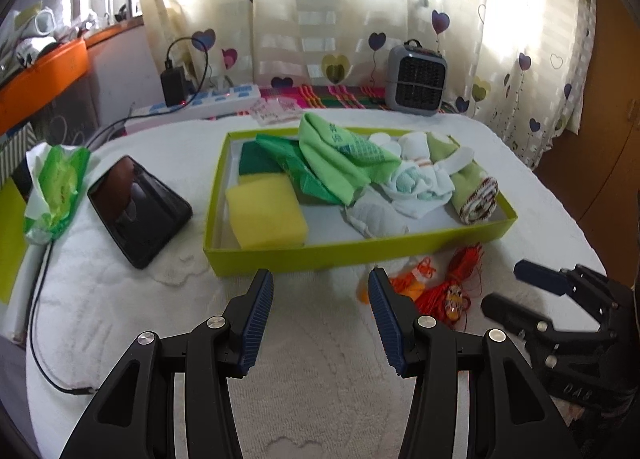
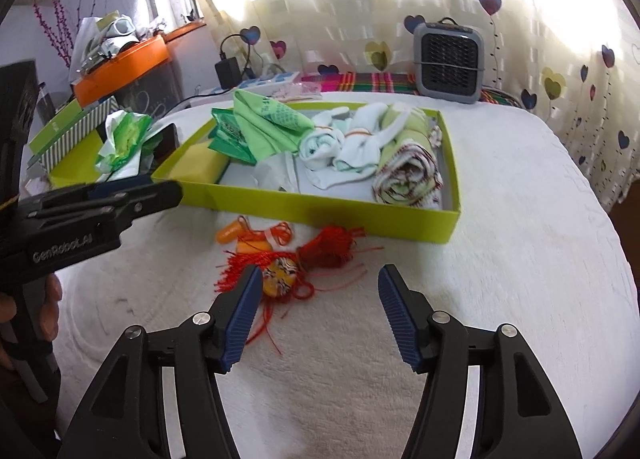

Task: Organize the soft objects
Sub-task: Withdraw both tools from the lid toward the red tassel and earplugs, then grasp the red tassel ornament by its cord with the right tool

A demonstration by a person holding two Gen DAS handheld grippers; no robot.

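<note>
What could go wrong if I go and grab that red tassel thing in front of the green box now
1. The red tassel ornament trails loose threads and lies against an orange cord, so one pinch may drag both or snag.
2. It sits close to the lime-green box wall; the open right gripper could nudge the box.
3. The open left gripper hovers close by, so the two could collide.

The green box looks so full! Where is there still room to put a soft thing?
Inside the green box, bare floor shows along the front wall, between the yellow sponge and the striped rolled cloth. The middle and back are crowded with socks and green cloths. Outside, the white cover is bare right of the red tassel toy.
</note>
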